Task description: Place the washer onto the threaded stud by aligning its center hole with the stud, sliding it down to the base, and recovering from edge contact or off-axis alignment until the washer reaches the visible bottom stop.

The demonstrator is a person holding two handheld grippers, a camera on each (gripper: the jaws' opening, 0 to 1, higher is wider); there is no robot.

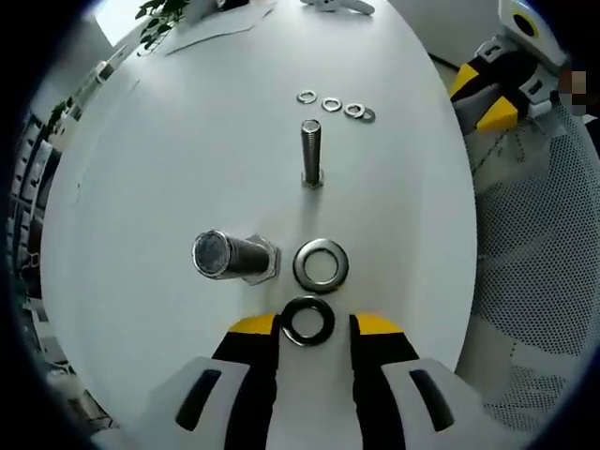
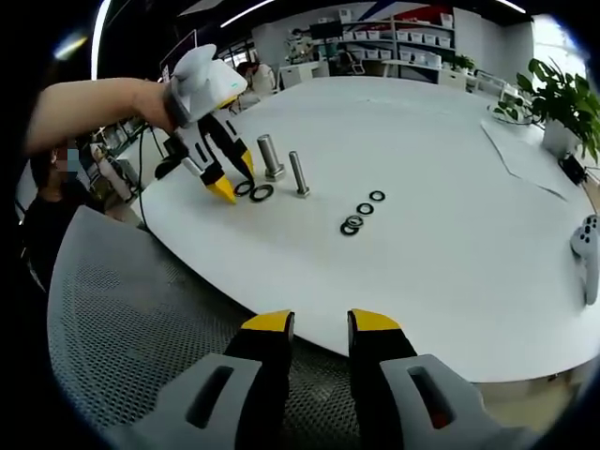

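A dark washer [image 1: 308,320] lies flat on the white table [image 1: 169,159], between the yellow tips of my left gripper [image 1: 315,324]. The jaws stand open around it, and no squeeze on it shows. Just beyond it lies a larger silver washer [image 1: 321,264]. A thick threaded stud [image 1: 230,255] stands on its hex base to the left of that, and a thin stud [image 1: 311,152] stands farther off. In the right gripper view my right gripper [image 2: 322,323] is open with nothing in it, held off the table's near edge, far from the left gripper [image 2: 236,183] and the studs [image 2: 270,155].
Three small washers [image 1: 331,104] sit in a row past the thin stud. A mesh chair back [image 2: 122,319] lies under my right gripper. A person's arm [image 2: 84,108] holds the left gripper. A sheet of paper [image 2: 525,155], a plant [image 2: 562,94] and a white controller [image 2: 586,248] sit at the right.
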